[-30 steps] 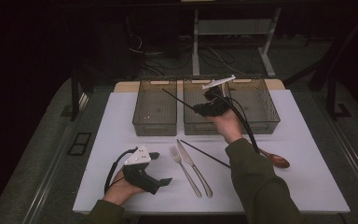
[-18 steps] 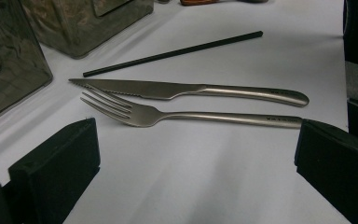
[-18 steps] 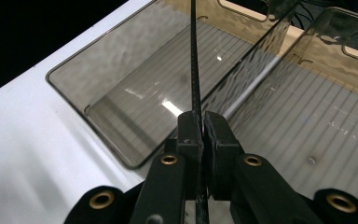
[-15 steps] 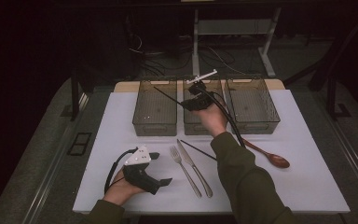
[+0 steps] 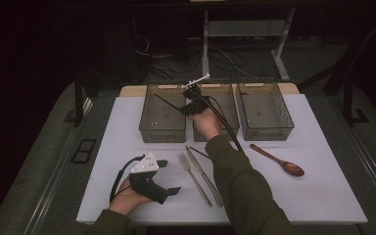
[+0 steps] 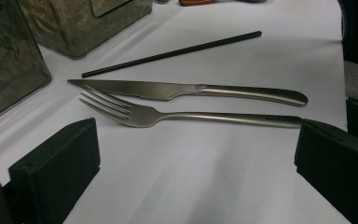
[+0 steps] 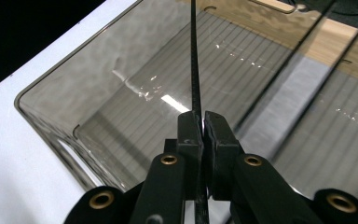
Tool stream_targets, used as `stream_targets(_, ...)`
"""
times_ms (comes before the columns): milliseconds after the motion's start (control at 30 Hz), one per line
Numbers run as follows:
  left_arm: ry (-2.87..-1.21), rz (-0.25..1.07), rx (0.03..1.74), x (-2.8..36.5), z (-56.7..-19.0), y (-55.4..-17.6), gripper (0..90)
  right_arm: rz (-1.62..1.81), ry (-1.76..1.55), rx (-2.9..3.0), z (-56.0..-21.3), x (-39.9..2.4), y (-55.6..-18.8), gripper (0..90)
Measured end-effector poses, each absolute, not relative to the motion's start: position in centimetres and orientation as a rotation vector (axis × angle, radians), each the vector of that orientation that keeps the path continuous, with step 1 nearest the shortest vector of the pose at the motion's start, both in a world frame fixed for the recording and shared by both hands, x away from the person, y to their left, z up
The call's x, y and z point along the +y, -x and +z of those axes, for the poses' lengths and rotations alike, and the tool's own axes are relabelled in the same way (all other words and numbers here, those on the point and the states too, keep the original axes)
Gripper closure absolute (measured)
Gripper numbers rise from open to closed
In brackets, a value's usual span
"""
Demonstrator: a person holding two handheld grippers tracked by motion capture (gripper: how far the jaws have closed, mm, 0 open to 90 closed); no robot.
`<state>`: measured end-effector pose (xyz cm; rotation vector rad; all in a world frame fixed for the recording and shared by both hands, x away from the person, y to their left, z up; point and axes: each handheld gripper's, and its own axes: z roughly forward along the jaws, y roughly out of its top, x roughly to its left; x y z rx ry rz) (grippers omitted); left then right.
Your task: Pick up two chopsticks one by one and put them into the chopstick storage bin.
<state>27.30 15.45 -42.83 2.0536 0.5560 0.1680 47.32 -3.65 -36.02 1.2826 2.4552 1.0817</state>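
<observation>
One black chopstick (image 7: 195, 70) sits clamped in the right hand-held gripper (image 7: 203, 122).

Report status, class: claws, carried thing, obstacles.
Right claw shut on thin black chopstick, over left smoky plastic bin. Left claw open, resting. Nothing blocking.

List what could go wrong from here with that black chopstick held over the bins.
1. The right tongs pinch the thin black chopstick at a single spot, so it may pivot or slip before release.
2. The stick hangs slanted over the left bin, near the wall shared with the middle bin; its long end could catch a rim and tip out onto the table.
3. A second chopstick lies close to the knife and fork; picking it up may nudge them.
</observation>
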Motion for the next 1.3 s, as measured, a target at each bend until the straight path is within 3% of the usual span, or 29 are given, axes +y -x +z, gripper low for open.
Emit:
stream_targets(467, -2.053, 0.158, 0.554, 15.4, -42.8, -27.3, 0.0, 1.061, -1.267, 2.493, -37.6, -0.9, -48.0, 84.6)
stream_targets(900, -2.054, 0.160, 0.555, 15.4, -42.9, -27.3, 0.0, 1.256, -1.165, 2.475, -35.4, -4.3, -46.4, 51.1)
stream_targets(1300, -2.070, 0.164, 0.545, 15.5, -42.8, -27.3, 0.0, 1.351, -1.040, 2.474, -34.1, -8.6, -43.8, 40.1)
